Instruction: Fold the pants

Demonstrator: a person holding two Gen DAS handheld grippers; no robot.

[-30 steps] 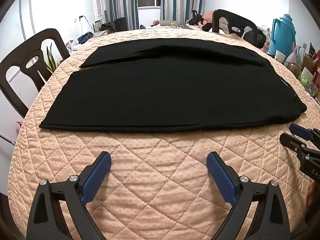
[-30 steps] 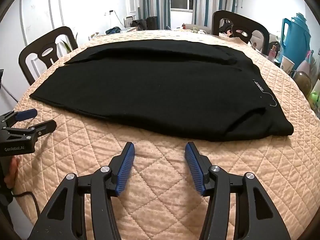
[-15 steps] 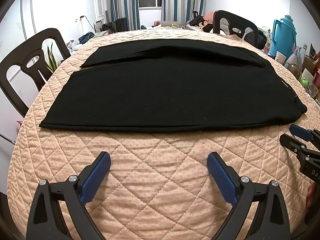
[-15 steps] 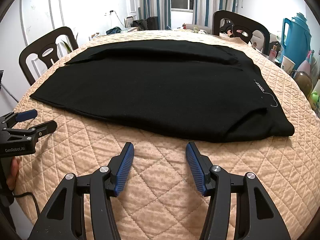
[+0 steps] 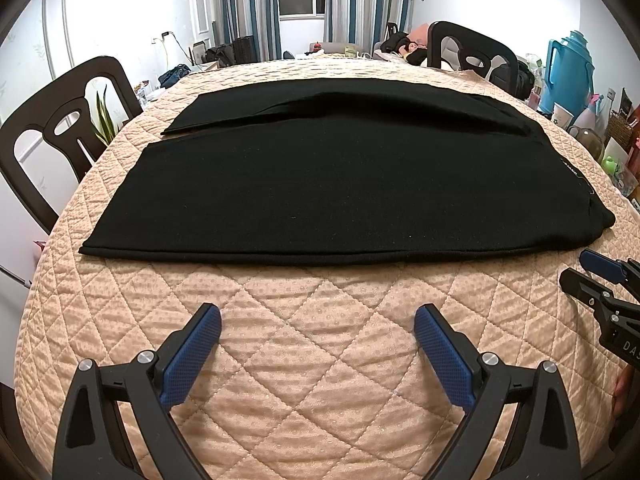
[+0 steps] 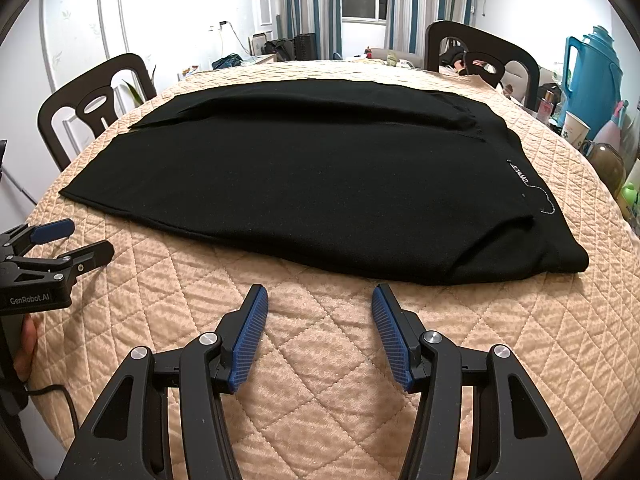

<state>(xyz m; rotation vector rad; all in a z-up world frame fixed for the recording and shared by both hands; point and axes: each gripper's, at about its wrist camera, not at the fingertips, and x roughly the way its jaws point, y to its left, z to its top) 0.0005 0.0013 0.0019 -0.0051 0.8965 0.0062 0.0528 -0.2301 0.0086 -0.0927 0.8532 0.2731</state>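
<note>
Black pants (image 5: 340,176) lie flat across a table covered with a quilted peach cloth (image 5: 312,340), waist to the right, leg ends to the left. They also show in the right wrist view (image 6: 312,184), with a white label near the waist. My left gripper (image 5: 318,320) is open and empty, over bare cloth in front of the pants' near edge. My right gripper (image 6: 320,304) is open and empty, just short of the near edge by the waist. Each gripper shows at the edge of the other's view, the right one (image 5: 592,276) and the left one (image 6: 72,240).
Dark chairs stand at the left (image 5: 52,128) and far right (image 5: 476,52) of the table. A teal thermos (image 5: 570,68), a paper cup (image 6: 576,132) and bottles crowd the right edge. Curtains and a window are at the back.
Both views have shifted very slightly. Both grippers stay open and the pants have not moved.
</note>
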